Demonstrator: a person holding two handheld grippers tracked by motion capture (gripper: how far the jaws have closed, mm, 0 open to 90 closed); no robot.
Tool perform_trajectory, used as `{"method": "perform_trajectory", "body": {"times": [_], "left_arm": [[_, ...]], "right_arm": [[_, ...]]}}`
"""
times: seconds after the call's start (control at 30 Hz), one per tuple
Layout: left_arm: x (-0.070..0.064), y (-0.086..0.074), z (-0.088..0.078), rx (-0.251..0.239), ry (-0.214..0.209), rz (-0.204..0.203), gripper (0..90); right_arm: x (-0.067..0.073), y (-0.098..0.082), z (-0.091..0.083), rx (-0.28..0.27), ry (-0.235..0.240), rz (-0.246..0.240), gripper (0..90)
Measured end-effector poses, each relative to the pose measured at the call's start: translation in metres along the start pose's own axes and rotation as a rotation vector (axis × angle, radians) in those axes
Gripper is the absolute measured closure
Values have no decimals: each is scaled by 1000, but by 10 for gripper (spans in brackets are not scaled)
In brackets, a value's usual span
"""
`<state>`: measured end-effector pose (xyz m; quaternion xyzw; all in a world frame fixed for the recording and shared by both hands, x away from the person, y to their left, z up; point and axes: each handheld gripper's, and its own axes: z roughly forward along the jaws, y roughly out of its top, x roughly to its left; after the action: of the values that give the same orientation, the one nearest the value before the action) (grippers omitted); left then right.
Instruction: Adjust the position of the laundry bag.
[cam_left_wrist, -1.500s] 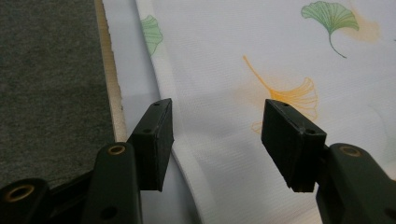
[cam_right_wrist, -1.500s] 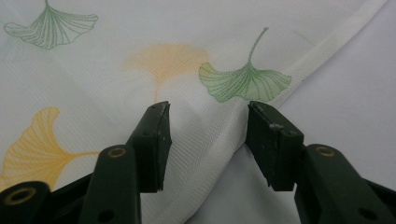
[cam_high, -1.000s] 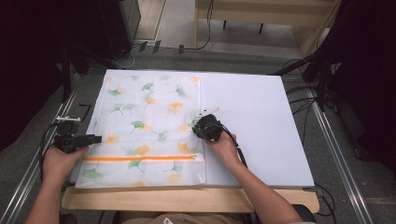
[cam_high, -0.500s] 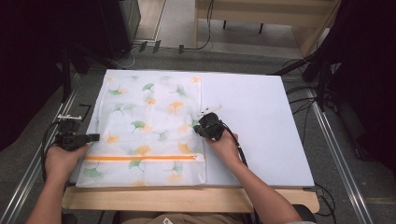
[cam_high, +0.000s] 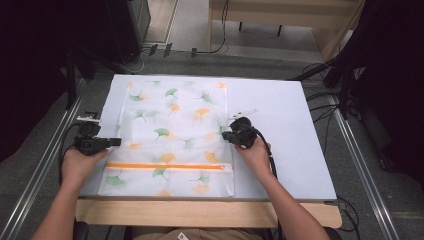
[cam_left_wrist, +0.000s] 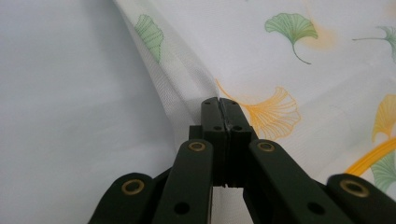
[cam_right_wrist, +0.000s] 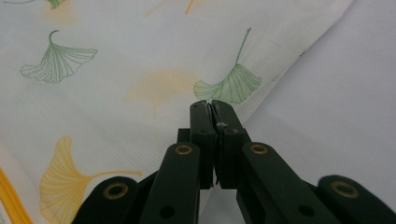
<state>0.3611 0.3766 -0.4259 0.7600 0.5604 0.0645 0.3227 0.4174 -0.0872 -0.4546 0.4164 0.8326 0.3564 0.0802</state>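
The mesh bag is white and half see-through, printed all over with ginkgo leaves in green and yellow-orange, some with a soft orange blur behind them. A bright orange zip band runs across it near the desk's near edge. The sheet covering the desk is pale blue-white and plain; a strip of light wood shows along the near edge. Both tools, left tool and right tool, are black with brass-coloured rivets. A small white clip lies on the sheet.

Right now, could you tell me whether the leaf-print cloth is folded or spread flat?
Spread flat: the leaf-print cloth lies open across the white board, its orange stripe running straight, though both side edges are pinched.
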Motion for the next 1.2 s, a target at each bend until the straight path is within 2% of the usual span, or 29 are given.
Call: {"method": "perform_trajectory", "body": {"times": [0.03, 0.07, 0.17, 0.27, 0.3, 0.47, 0.57, 0.73, 1.0, 1.2], "left_arm": [[0, 0, 0, 0, 0, 0, 900], [-3, 2, 2, 4, -7, 9, 900], [-15, 11, 11, 6, -42, 35, 900], [-21, 15, 16, 16, -51, 51, 900], [-27, 19, 20, 23, -61, 66, 900], [-39, 26, 29, 33, -85, 85, 900], [-51, 32, 37, 48, -101, 120, 900], [-61, 35, 42, 54, -122, 139, 900], [-70, 37, 49, 71, -147, 155, 900], [-69, 36, 50, 70, -151, 151, 900]], "right_arm": [[-4, -1, -3, -5, -7, 3, 893], [-4, -1, -3, -5, -7, 3, 893], [-18, -7, -14, -12, -18, 26, 892], [-24, -10, -19, -10, -27, 46, 891], [-29, -13, -25, -21, -36, 54, 891], [-41, -20, -35, -33, -55, 84, 891], [-53, -27, -43, -42, -66, 111, 889], [-62, -32, -50, -38, -82, 128, 889], [-72, -36, -57, -45, -103, 147, 887], [-77, -35, -57, -40, -102, 149, 886]]}}
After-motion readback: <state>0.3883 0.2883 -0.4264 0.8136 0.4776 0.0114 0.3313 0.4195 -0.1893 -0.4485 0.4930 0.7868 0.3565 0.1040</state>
